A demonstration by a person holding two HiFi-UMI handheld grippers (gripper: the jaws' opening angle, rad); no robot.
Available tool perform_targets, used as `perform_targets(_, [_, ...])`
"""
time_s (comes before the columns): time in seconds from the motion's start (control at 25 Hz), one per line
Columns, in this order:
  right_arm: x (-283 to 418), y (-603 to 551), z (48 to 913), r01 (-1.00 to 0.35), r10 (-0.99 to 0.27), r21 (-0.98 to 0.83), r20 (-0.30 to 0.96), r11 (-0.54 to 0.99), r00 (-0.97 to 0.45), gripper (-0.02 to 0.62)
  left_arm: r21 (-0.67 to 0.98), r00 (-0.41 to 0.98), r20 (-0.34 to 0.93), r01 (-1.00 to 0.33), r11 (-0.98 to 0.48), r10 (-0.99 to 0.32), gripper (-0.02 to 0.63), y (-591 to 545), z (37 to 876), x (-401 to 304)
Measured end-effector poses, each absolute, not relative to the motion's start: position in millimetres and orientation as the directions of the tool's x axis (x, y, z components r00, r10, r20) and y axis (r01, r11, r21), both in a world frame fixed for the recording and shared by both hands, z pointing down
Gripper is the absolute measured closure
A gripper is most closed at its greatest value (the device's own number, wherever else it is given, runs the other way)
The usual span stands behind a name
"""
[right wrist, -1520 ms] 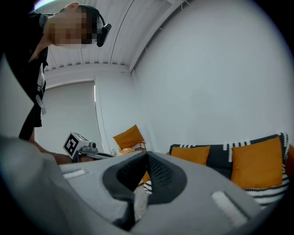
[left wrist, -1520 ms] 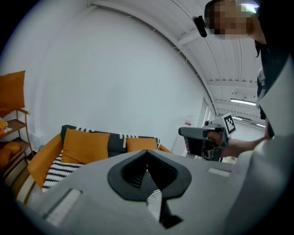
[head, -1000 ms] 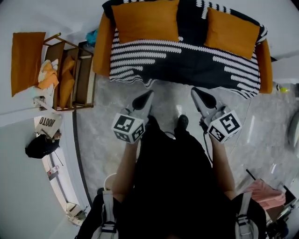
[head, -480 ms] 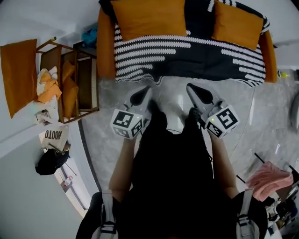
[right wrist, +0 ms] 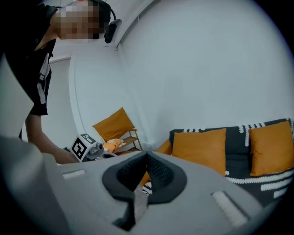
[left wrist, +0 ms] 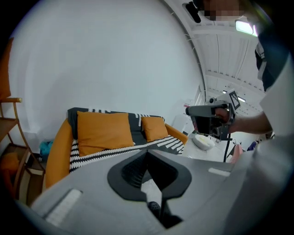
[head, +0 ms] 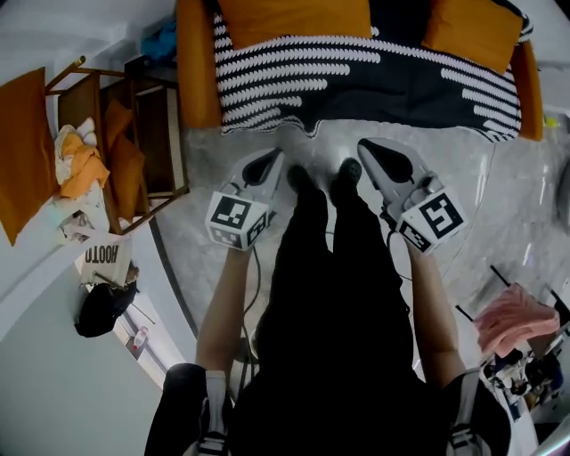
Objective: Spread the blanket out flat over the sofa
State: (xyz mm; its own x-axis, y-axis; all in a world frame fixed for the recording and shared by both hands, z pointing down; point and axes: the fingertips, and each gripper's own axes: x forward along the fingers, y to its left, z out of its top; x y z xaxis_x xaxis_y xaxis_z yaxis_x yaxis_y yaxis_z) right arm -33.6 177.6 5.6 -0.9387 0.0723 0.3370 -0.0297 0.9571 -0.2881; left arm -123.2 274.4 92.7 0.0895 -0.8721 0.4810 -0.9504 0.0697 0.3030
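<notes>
— How many grippers are there, and are they holding anything?

— Two. In the head view the left gripper (head: 272,158) and the right gripper (head: 367,148) sit at mid-frame over the marble floor (head: 214,160), one on either side of the person's two black shoes (head: 299,175). Each carries one marker cube (head: 236,221). Each gripper's own view shows its jaws pressed together with nothing between them.

— Where is the blanket?

— There is one blanket (head: 356,76), black with white stripes, along the top of the frame. It covers the seat and back of the single orange sofa (head: 196,71), and its wavy edge hangs over the front. Both grippers are clear of it, lower in the frame.

— Cushions?

— Two orange cushions (head: 294,16) lean on the sofa back at the top edge, one left of centre and one at the right. A third orange cushion (head: 22,151) stands at the far left.

— Anything else?

— One wooden rack (head: 169,134) at upper left with cloths on it, one dark bag (head: 100,307) at lower left, and one pink cloth (head: 512,316) at lower right.
</notes>
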Motion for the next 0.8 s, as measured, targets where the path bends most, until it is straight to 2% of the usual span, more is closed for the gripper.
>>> perform_targets(0.32, [-71,175,83,0.047,0.15,-0.274,0.369,0.961,-0.917,0.594,0.317,0.071,0.52,-0.941,0.116,-0.851,0.595,281,179,-160])
perform_targets(0.8, [-102,175,227,0.138,0.269,-0.313,0.428,0.94,-0.863,0.594,0.303,-0.018,0.583,-0.923,0.238,-0.812,0.594,275,317,-155])
